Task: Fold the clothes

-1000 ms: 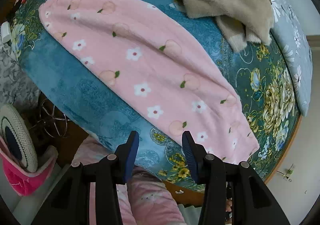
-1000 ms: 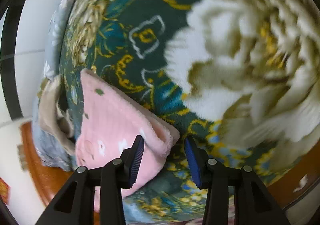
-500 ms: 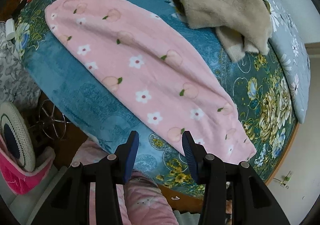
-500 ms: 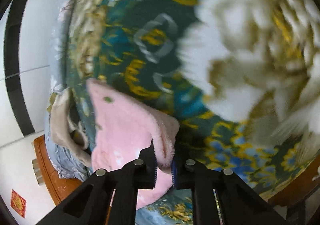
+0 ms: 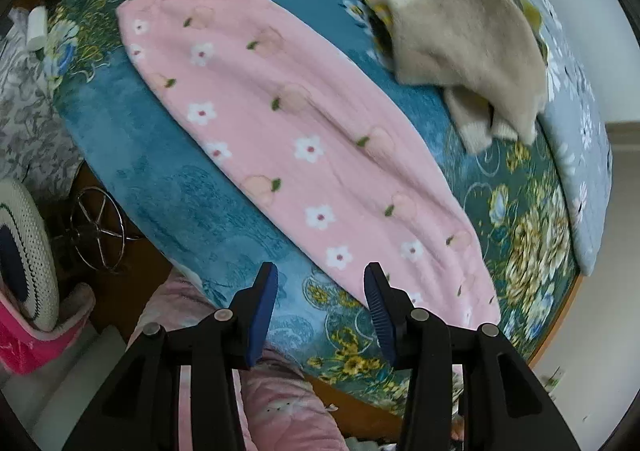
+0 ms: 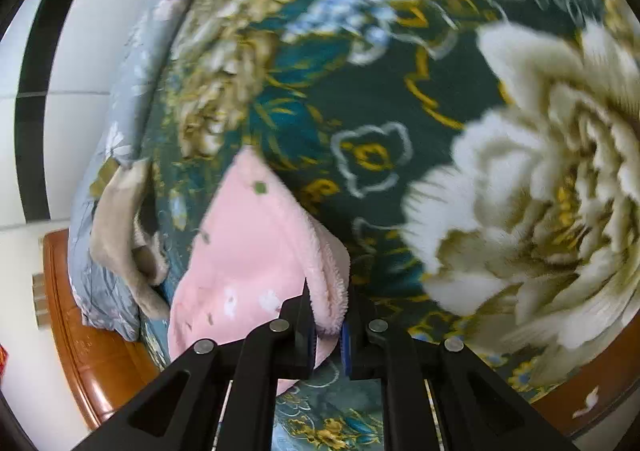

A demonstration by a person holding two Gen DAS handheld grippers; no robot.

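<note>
Right now your right gripper (image 6: 326, 325) is clamped on the fluffy end edge of the pink fleece garment (image 6: 256, 263), with the fabric pinched between the two blue pads and bunched up just ahead of them. Around that pinch, the garment's end lies on the dark green floral blanket (image 6: 384, 91), beside a large cream flower in the print. To the left of it in that view a beige fleece garment (image 6: 116, 227) rests against a grey-blue floral quilt (image 6: 120, 119), with the wooden bed frame (image 6: 80, 351) below.

Your left gripper (image 5: 320, 311) hangs above the near edge of the bed with its jaws apart and nothing between them. From the left wrist view, the pink garment (image 5: 280, 139), printed with white flowers and peaches, is spread out long and flat, running diagonally across the teal part of the blanket (image 5: 168, 179). The beige garment (image 5: 468, 63) sits crumpled beyond it, well apart from your left gripper. A crocheted cushion (image 5: 24, 263) shows at the lower left, off the bed.
</note>
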